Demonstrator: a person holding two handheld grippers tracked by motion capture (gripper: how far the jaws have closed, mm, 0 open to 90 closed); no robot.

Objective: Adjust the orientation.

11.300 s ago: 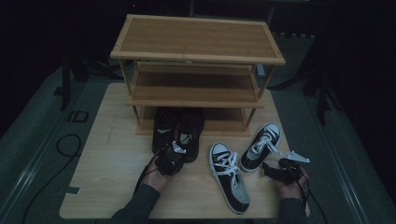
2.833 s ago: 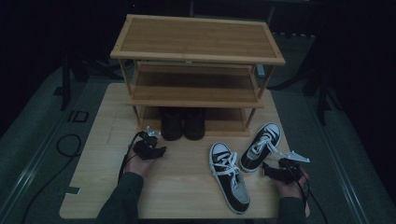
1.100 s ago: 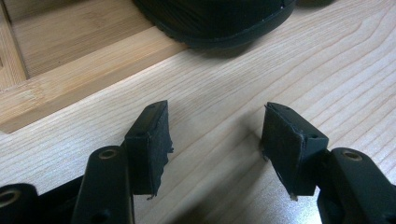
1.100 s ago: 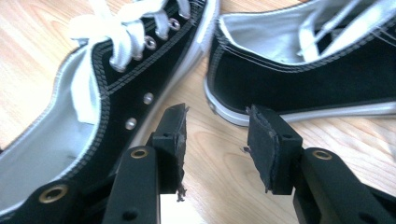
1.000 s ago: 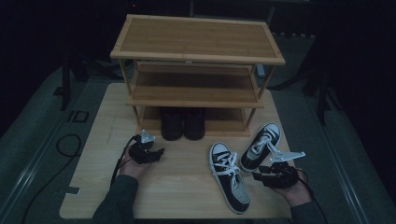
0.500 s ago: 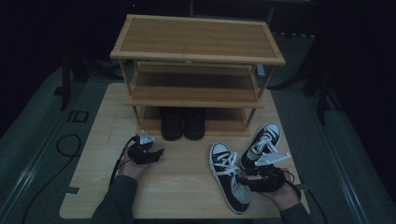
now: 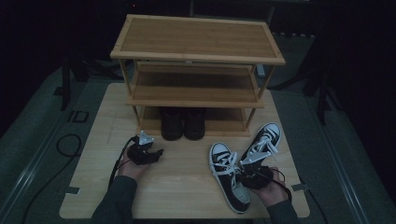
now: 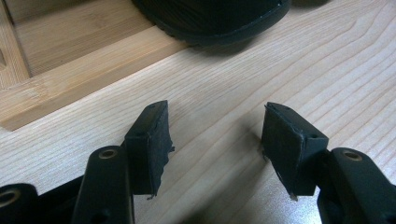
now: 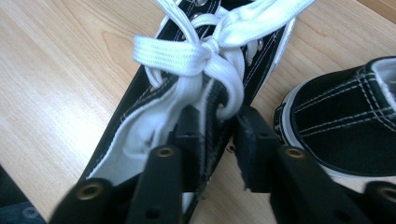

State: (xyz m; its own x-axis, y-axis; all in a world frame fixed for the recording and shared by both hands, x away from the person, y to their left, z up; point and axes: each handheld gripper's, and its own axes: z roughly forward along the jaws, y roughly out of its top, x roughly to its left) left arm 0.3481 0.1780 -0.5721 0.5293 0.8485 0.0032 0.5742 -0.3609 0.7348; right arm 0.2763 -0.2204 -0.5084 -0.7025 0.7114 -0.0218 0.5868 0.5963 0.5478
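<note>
Progress roughly halfway: black pair of shoes (image 7: 182, 122) already parked on bottom shelf of rack (image 7: 196, 121); two black-and-white sneakers left on counter (image 7: 187, 186). Near sneaker (image 7: 229, 175) lying front right, second sneaker (image 7: 265, 140) just beside it. Right gripper (image 9: 217, 135) fingers just closing over near sneaker's side wall at the collar, wall between pads, contact looks made. Left gripper (image 8: 215, 135) fingers apart, empty, resting near rack. Versus earlier: black pair moved from counter into rack, right hand shifted in onto sneaker

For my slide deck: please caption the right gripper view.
Right gripper closing on the side wall of a black canvas sneaker with white laces on the wooden table.
</note>
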